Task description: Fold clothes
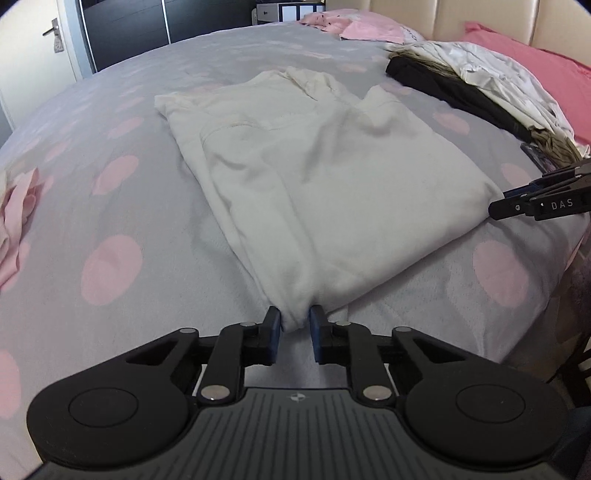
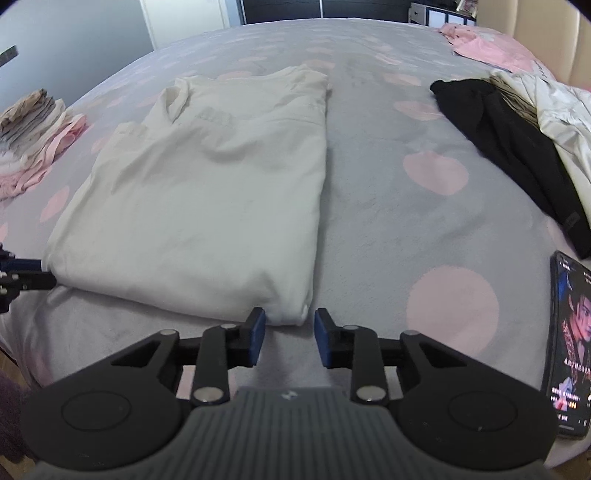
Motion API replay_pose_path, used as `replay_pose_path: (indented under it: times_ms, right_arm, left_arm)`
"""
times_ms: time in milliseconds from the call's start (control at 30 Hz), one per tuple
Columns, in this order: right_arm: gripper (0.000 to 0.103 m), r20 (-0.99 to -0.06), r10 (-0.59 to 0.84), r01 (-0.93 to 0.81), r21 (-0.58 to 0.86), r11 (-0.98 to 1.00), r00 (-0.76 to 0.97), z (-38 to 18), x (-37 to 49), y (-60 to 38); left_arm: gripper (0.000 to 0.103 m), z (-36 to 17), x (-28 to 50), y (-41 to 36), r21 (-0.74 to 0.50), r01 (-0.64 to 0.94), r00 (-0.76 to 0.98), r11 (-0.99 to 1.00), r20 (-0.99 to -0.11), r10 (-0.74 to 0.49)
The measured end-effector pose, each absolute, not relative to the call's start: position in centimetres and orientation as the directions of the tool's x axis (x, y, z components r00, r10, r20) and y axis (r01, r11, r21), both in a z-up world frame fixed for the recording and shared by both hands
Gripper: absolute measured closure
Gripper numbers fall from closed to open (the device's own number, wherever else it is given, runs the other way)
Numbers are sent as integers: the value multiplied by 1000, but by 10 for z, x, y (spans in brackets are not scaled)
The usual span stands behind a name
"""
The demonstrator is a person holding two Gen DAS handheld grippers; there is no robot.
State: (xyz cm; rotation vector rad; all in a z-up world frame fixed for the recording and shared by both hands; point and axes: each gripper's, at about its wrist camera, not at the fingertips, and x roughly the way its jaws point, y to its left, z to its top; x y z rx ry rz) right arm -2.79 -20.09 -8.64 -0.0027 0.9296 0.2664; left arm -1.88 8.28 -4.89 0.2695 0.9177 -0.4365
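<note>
A cream-white garment point(image 1: 314, 177) point(image 2: 207, 206) lies folded lengthwise on the grey bedcover with pink dots point(image 1: 110, 273). My left gripper point(image 1: 295, 326) is at its near left corner. The bunched cloth fills the narrow gap between the blue pads, which touch it on both sides. My right gripper point(image 2: 290, 328) is at the near right corner. That corner lies between its fingertips, with a little room on each side. Each gripper also shows in the other's view: the right gripper point(image 1: 495, 210) and the left gripper point(image 2: 46, 273), both at the garment's edge.
A black garment point(image 2: 509, 147) and crumpled white clothes point(image 1: 498, 74) lie to the right, beside a pink pillow point(image 1: 546, 70). A lit phone point(image 2: 570, 343) rests near the right bed edge. Folded clothes are stacked point(image 2: 33, 136) at the left. Pink clothes point(image 1: 362, 26) lie at the far end.
</note>
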Motion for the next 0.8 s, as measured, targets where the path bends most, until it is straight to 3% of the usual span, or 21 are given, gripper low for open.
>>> replay_pose_path:
  times_ms: [200,367,400,467,633,800]
  right_arm:
    - [88,-799,216,-222,107,969,561,-84,-27,-202]
    - [85,-805,194,-177,112,978,561,-79,-29,-208]
    - [77,-802,182,-167,105,980,569,-77,-30,-208]
    - [73,-787,152,-158,70,985,598,-74,-33,-206]
    - [70,-693,95,-160,-29,987,715,-60,-36,-197]
    - [69,-642,186,-255,-15,967,744,-61,-27,-184]
  left_arm:
    - [95,-48,-10,96,-53,405,476,913,-840,-260]
    - [101,-46,-10,110,2,315,472,949,-868,-155]
    - [101,-42,-10,114,-17,305,487,952,-856,-172]
    - [101,-36,-9,120,-57,286,519,956,-830,-205]
    - [101,-24,-5,108,-60,331,589,942,-766,-256]
    - [94,-17,10,85,-85,398,626,914,-703,-338]
